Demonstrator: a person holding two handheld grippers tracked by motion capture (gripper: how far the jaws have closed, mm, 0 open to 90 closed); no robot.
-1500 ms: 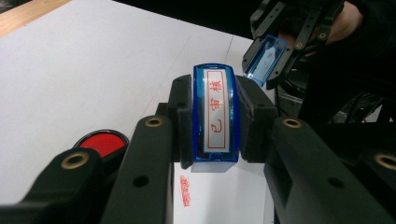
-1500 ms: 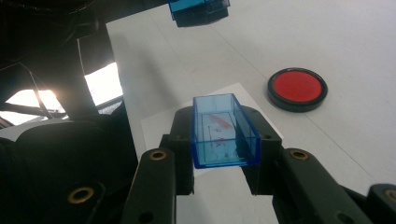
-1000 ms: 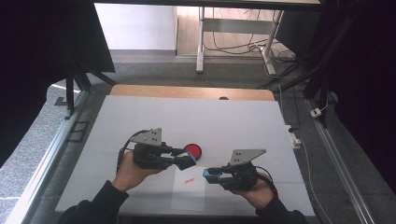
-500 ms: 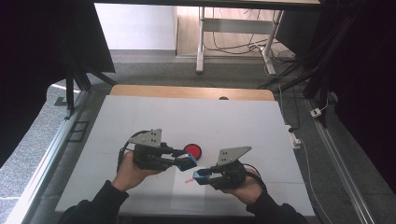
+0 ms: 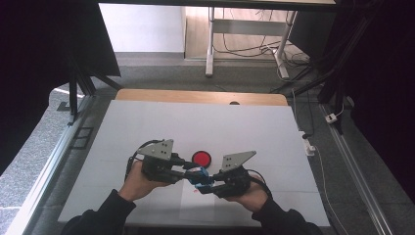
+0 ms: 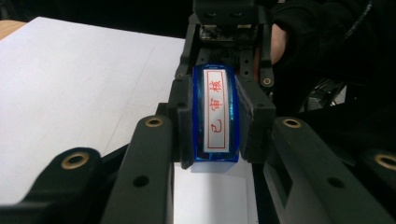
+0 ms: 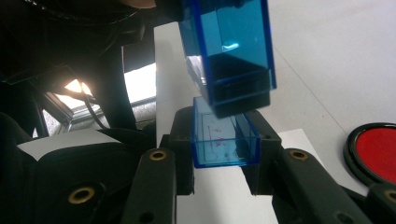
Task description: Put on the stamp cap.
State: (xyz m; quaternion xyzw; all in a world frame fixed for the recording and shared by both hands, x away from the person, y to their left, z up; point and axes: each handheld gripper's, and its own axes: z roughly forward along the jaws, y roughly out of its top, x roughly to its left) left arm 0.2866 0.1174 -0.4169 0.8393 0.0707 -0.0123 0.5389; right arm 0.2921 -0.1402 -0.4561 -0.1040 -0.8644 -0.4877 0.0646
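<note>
A white bench carries the work near its front edge. There the left gripper and the right gripper meet tip to tip. The left jaws are clamped on a blue stamp body, its white label with red characters facing that gripper's camera. The right jaws are clamped on the clear blue stamp cap, which sits just below the stamp body's end. A round red ink pad lies on the bench just beyond the grippers.
</note>
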